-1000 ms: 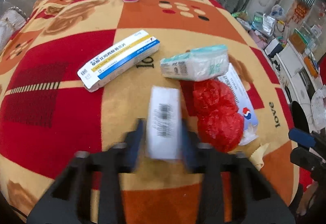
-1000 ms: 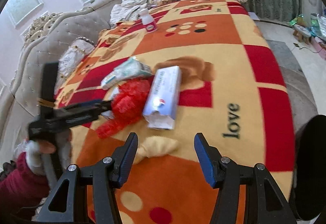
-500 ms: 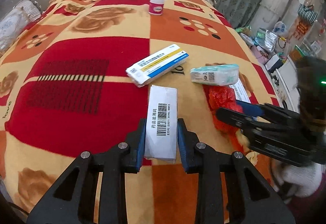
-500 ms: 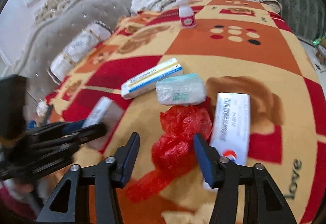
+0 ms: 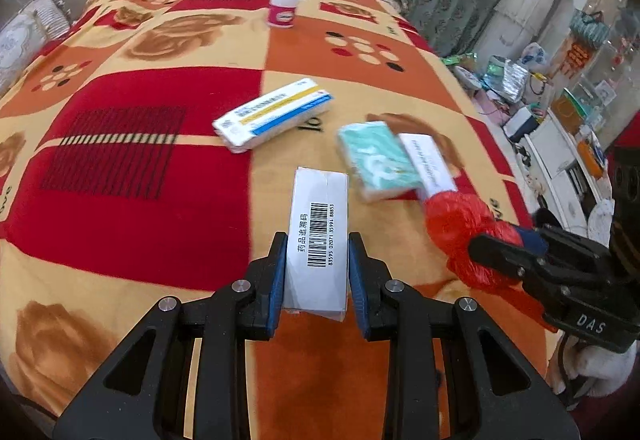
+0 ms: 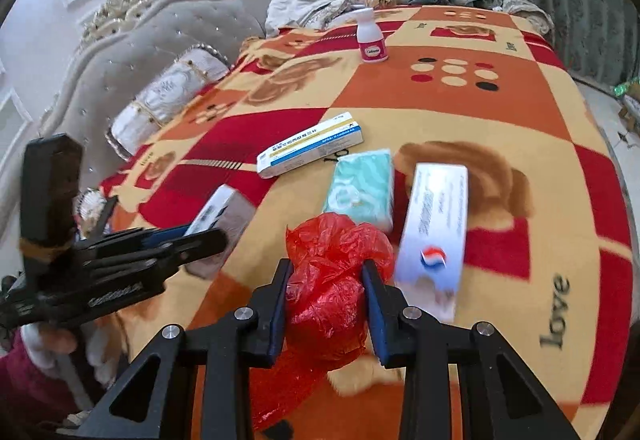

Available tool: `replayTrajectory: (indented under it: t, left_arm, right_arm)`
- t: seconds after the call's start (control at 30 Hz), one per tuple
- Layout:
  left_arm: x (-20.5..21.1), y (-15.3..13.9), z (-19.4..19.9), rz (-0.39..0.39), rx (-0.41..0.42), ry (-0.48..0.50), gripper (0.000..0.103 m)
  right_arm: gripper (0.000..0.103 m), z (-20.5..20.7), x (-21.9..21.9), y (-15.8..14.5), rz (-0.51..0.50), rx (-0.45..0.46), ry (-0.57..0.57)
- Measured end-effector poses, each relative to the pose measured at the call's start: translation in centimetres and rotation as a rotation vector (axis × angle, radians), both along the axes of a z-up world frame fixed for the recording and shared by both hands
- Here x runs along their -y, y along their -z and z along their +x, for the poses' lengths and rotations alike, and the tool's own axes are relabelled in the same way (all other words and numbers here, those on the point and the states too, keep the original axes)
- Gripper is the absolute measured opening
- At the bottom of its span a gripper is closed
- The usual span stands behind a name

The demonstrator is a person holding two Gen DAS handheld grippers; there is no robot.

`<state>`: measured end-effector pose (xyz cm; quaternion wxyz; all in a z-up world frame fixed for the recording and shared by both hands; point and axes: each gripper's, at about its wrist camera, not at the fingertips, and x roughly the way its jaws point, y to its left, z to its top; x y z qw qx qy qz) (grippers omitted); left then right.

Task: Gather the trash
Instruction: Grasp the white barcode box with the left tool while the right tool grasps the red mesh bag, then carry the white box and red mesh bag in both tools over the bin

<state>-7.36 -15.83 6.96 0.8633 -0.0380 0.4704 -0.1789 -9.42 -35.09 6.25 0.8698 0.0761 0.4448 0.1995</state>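
My left gripper [image 5: 318,272] is shut on a white barcode box [image 5: 318,236] and holds it above the blanket; it also shows in the right wrist view [image 6: 218,218]. My right gripper [image 6: 326,298] is shut on a crumpled red plastic bag [image 6: 332,280], which also shows in the left wrist view [image 5: 460,228]. A blue-and-yellow striped box [image 5: 274,114], a teal tissue pack [image 5: 376,160] and a long white box [image 6: 436,224] lie on the blanket beyond the grippers. A small white bottle with a pink label [image 5: 284,6] stands far back.
Everything lies on a red, orange and yellow blanket [image 5: 132,176] over a bed. Cushions and a padded headboard [image 6: 160,52] are on the left. The floor and cluttered shelves [image 5: 560,112] are off the right edge. A pale crumpled scrap [image 6: 360,372] lies under the red bag.
My right gripper has moved in around the red bag and shut on it. My left gripper still holds the barcode box and has shifted a little. The tissue pack has turned.
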Motion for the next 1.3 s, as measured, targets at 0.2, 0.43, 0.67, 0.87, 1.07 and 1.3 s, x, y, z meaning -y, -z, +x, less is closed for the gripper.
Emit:
replayTrajectory:
  t: [0.2, 0.43, 0.67, 0.87, 1.07, 1.3]
  left_arm:
    - [2.9, -0.9, -1.8, 0.0, 0.019, 0.05, 0.026]
    - [7.4, -2.1, -3.7, 0.008, 0.044, 0.129, 0.026]
    - [12.3, -2.6, -5.0, 0.023, 0.055, 0.211, 0.026]
    - [16.1, -2.7, -5.8, 0.024, 0.059, 0.271, 0.026]
    - [19.3, -2.7, -6.1, 0.018, 0.053, 0.318, 0.027]
    - [23.2, -2.3, -6.4, -0.001, 0.028, 0.374, 0.026]
  right_arm:
    - [0.033, -3.5, 2.6, -1.0, 0.025, 0.021, 0.051]
    - [0.033, -6.5, 5.9, -2.6, 0.031, 0.063, 0.116]
    - [0.033, -8.9, 10.0, -2.9, 0.034, 0.077, 0.206]
    - [0.033, -10.8, 13.8, -3.2, 0.032, 0.088, 0.285]
    - [0.033, -12.3, 17.4, -3.2, 0.03, 0.094, 0.364]
    - [0.033, -13.7, 20.9, -2.9, 0.016, 0.089, 0.447]
